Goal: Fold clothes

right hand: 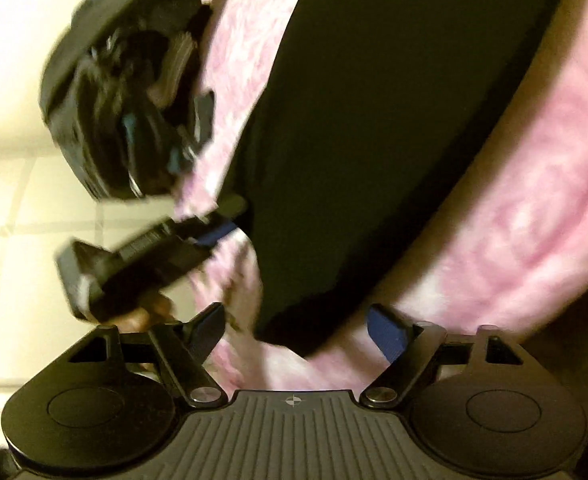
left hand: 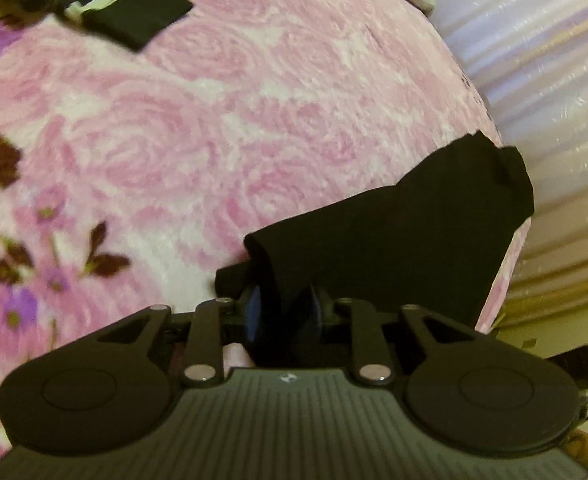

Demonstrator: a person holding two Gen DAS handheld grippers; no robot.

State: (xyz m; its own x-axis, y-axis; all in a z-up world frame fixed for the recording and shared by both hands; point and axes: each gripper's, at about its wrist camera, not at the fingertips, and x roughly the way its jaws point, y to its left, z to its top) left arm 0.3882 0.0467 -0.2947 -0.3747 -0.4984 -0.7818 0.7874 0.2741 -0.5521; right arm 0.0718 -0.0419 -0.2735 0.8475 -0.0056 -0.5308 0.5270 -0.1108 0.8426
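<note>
Left wrist: one left tool (left hand: 281, 312) pinches one black garment (left hand: 394, 240).

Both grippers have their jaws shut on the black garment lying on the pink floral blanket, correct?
Not quite. Only the left gripper is shut on the black garment. The right wrist view shows the right gripper with jaws open, the cloth's corner between them. The pink floral blanket is right.

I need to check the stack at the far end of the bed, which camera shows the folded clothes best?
The left wrist view. The folded clothes lie at the far end of the pink blanket, dark pieces with a striped one, slightly blurred. The right wrist view shows none of them, only the black garment.
</note>
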